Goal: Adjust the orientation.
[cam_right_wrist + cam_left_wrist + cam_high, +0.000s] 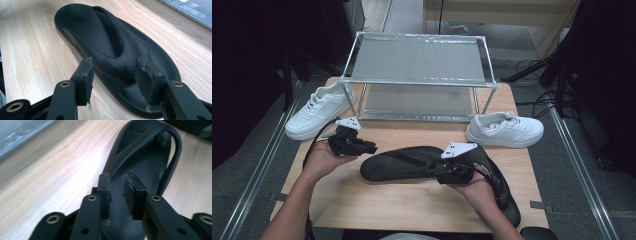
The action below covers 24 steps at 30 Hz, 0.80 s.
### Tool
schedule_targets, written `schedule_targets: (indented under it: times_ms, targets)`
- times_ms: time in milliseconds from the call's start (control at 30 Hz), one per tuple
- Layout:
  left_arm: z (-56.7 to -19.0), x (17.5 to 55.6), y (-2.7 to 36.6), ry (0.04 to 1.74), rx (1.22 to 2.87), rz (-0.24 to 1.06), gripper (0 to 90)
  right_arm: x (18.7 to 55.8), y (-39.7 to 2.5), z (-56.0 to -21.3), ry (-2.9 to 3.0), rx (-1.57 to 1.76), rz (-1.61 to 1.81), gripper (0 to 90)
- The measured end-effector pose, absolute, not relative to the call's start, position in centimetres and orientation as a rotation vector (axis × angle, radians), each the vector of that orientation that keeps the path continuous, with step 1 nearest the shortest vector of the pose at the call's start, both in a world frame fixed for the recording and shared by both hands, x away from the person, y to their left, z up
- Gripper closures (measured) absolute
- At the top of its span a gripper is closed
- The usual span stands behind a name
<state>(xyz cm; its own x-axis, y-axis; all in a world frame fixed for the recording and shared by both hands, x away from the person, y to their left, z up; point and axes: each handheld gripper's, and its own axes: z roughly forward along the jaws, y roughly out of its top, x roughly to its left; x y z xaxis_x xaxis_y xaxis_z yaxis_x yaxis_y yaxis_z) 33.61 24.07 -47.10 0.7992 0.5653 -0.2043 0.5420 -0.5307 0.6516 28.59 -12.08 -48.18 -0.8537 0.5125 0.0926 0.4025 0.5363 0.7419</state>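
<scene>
Straddling the strap of a black flip-flop (110,50), the right gripper (113,75) has its jaws spread wide, one pad on each side of the strap near the sole's edge; whether the pads touch it I cannot tell. In the high view this flip-flop (399,162) lies at the centre of the counter (387,200), the right gripper (457,172) at its right end.

The left gripper (117,192) holds its jaws narrowly parted over the near end of the same black flip-flop (147,157), which fills the upper right of its own view; contact is not clear. In the high view the left gripper (349,142) sits left of centre, just off the sandal's tip.

A second black flip-flop (499,185) lies at lower right under the right hand (474,192). One white sneaker (319,110) rests at the left, another white sneaker (504,130) at the right, flanking a metal-framed shoe rack (419,55) at upper centre
</scene>
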Motion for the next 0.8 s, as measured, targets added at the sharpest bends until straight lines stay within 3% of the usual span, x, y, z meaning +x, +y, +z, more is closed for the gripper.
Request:
schedule_targets:
  times_ms: [300,433,567,800]
  targets:
    - [-48.3,34.3,24.4,0.819,2.273,0.06,90.0,28.3,-11.3,-48.4,2.635,0.787,1.238,54.9]
    - [-49.4,34.8,24.0,0.81,2.31,0.032,90.0,27.9,-10.5,-48.7,2.659,0.769,1.234,67.1]
    - [-50.0,35.0,23.7,0.802,2.329,0.037,89.9,27.5,-10.3,-48.7,2.651,0.76,1.265,85.4]
    - [-50.6,35.5,23.4,0.79,2.353,0.05,89.9,27.5,-9.7,-49.5,2.671,0.776,1.239,88.9]
